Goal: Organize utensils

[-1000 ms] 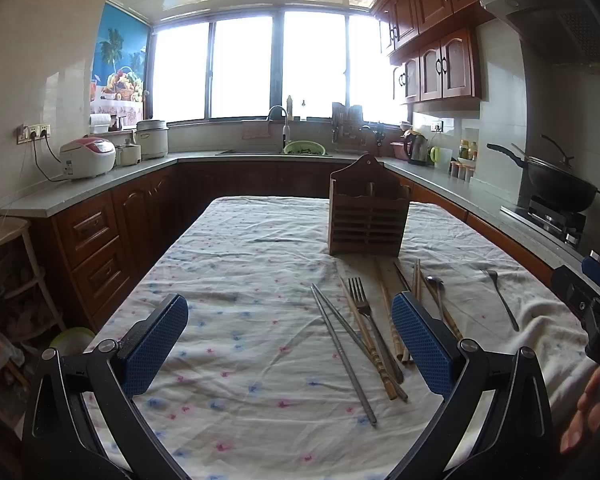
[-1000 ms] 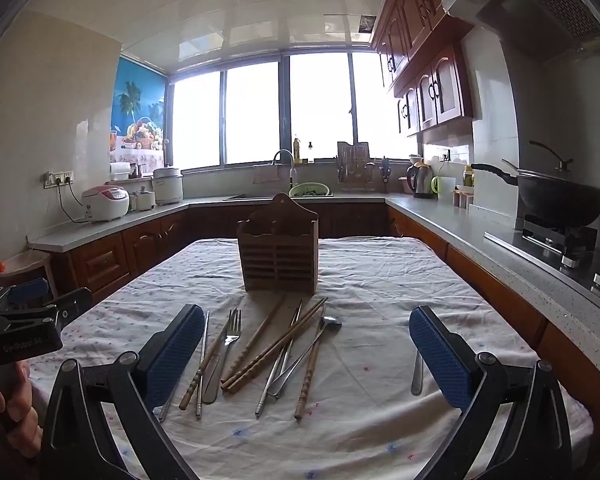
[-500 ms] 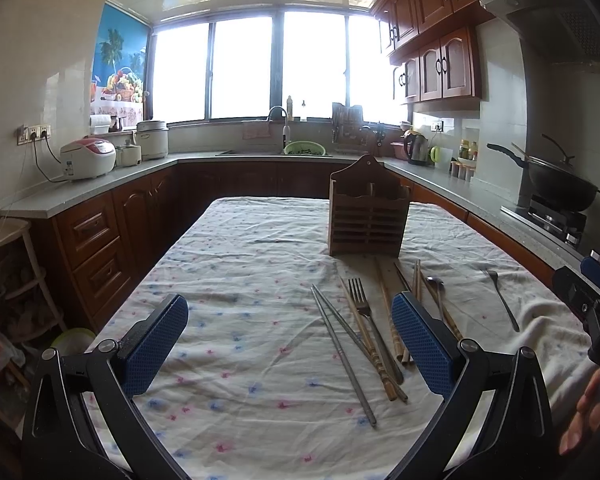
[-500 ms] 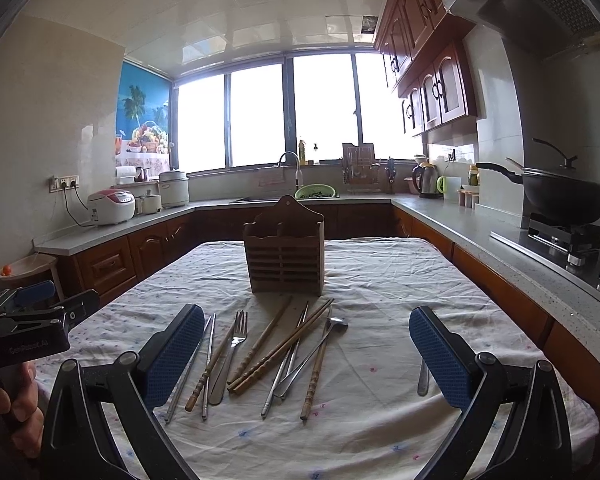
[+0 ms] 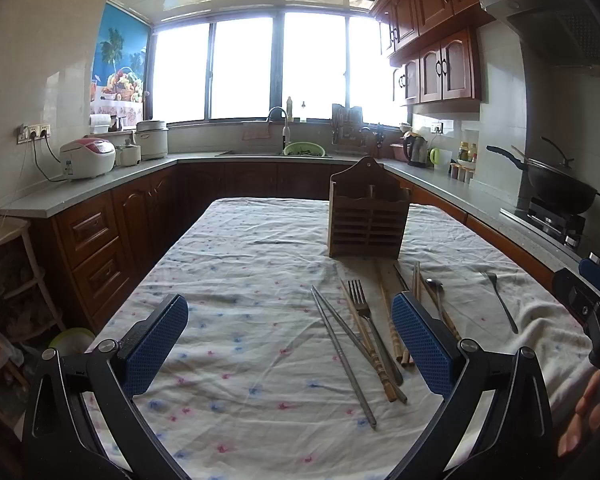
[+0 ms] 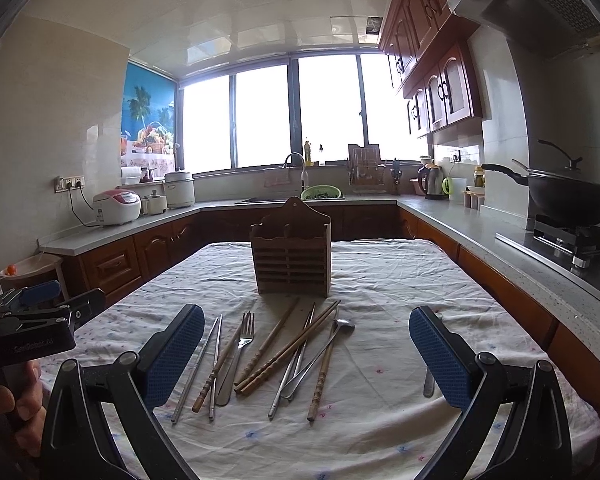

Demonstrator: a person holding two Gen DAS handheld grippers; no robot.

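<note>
A slatted wooden utensil holder (image 6: pixel 291 256) (image 5: pixel 368 216) stands upright on the cloth-covered table (image 6: pixel 380 280). In front of it lie loose metal chopsticks (image 6: pixel 198 364), a fork (image 6: pixel 240 344), wooden chopsticks (image 6: pixel 288 346) and a spoon (image 6: pixel 320 356). One more spoon (image 5: pixel 500 304) lies apart to the right, partly hidden behind a blue pad in the right wrist view. My right gripper (image 6: pixel 306 352) hovers open over the pile. Left of the same pile, my left gripper (image 5: pixel 290 344) is open above bare cloth (image 5: pixel 240 280); the fork (image 5: pixel 366 316) lies just left of its right pad.
Wooden cabinets with a grey counter (image 5: pixel 100 188) ring the table. A rice cooker (image 5: pixel 87 158) sits on the left counter, a wok (image 6: pixel 572 200) on the stove at right, a sink and green colander (image 6: pixel 321 192) under the window. A person's hand holds each gripper handle.
The right wrist view has dropped and come closer to the pile, so the utensils and holder sit lower and larger. The left gripper has not moved.
</note>
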